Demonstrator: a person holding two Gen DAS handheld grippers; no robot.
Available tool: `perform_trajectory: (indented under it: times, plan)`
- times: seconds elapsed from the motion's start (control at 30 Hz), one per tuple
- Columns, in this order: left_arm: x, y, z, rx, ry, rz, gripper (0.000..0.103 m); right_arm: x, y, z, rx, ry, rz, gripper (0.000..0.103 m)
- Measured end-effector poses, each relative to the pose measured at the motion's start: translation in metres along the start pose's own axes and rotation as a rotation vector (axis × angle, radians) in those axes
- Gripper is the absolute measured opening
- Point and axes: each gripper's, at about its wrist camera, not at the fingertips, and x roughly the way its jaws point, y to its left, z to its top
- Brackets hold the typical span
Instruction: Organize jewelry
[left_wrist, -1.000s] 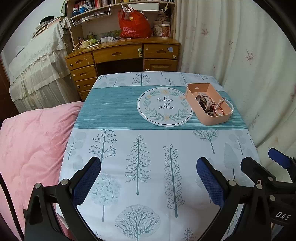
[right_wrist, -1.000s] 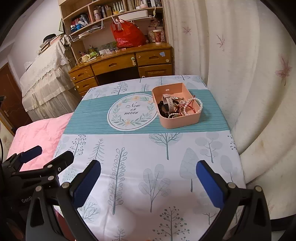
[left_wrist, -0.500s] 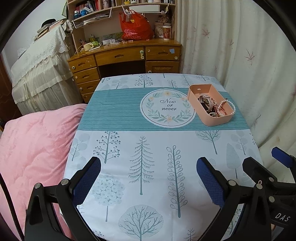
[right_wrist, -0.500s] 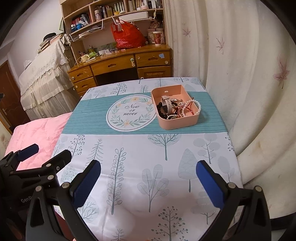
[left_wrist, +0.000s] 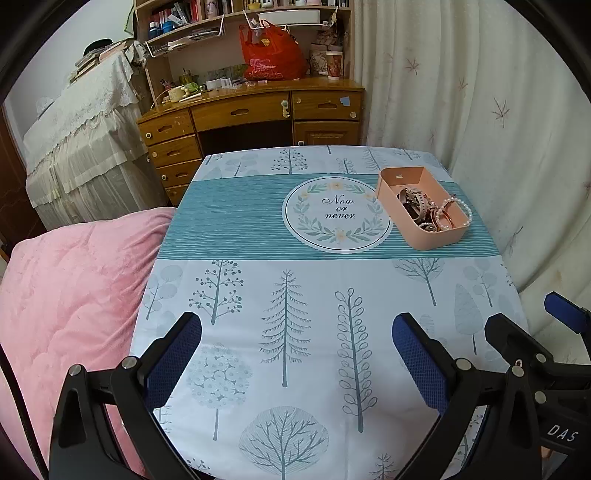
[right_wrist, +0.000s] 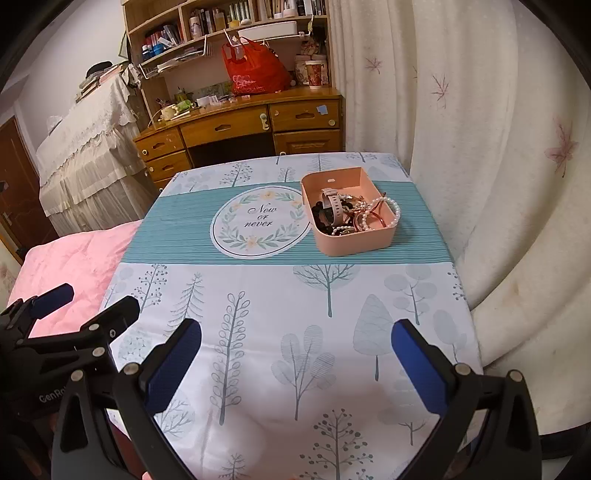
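A pink box stands at the far right of the table on the teal stripe. Inside it lie a pale watch strap, a pearl bracelet and other tangled jewelry. My left gripper hangs open over the near edge of the table, nothing between its blue pads. My right gripper is open too, beside the left one, also far short of the box. Each gripper shows at the edge of the other's view.
The table wears a tree-print cloth with a round "Now or never" emblem. A pink quilt lies to the left. A wooden desk with a red bag stands behind. Curtains hang close on the right.
Both grippers have drawn back and shifted slightly; the table and box sit a little farther off in both views. Both stay open and hold nothing.
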Motion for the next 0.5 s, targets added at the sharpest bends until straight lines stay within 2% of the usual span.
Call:
perform_trajectory:
  times: [0.5]
  plan:
    - [-0.0014, -0.0009, 0.0001, 0.0, -0.002, 0.001, 0.102, -0.0003, -0.0002, -0.0004, -0.002, -0.003, -0.002, 0.103]
